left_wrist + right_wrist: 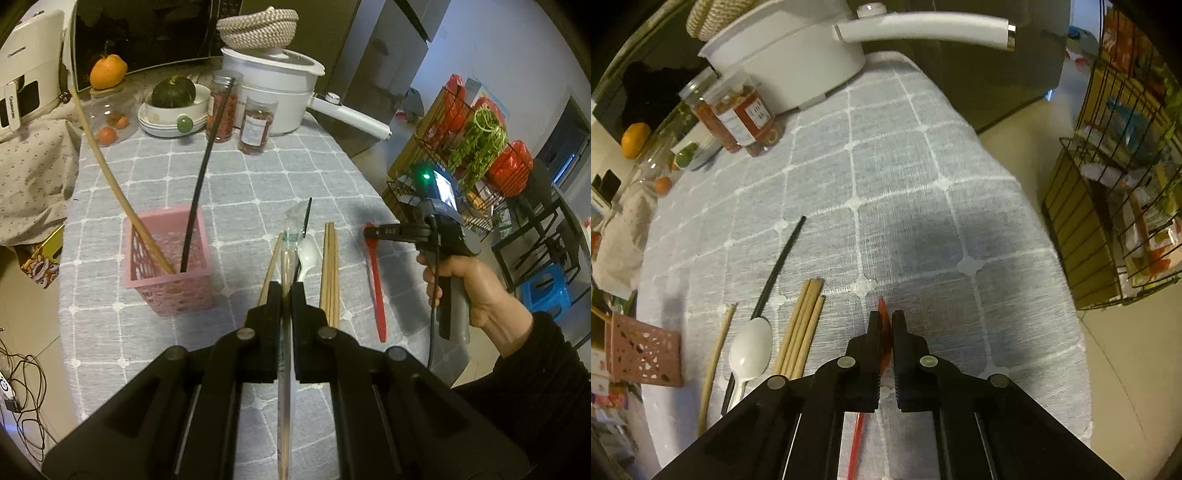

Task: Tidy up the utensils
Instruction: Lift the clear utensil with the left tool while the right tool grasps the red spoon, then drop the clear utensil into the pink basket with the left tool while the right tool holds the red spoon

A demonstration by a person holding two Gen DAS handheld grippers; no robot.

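A pink perforated basket (168, 262) stands on the grey checked tablecloth and holds a wooden stick (107, 173) and a black chopstick (201, 173). My left gripper (285, 291) is shut on a clear-wrapped utensil pack (286, 387). A white plastic spoon (306, 258), a bundle of wooden chopsticks (330, 269) and a loose wooden chopstick (270, 271) lie ahead of it. My right gripper (885, 321) is shut on the bowl end of a red spoon (884, 328), whose handle (376, 291) lies on the cloth. The white spoon (751, 350) and chopsticks (801, 328) lie left of it.
A white pot (273, 92) with a long handle, two jars (256, 125), stacked bowls with a green squash (173, 107) and oranges stand at the table's far end. A wire rack (469, 155) stands off the right edge. The table edge drops to the floor on the right (1071, 332).
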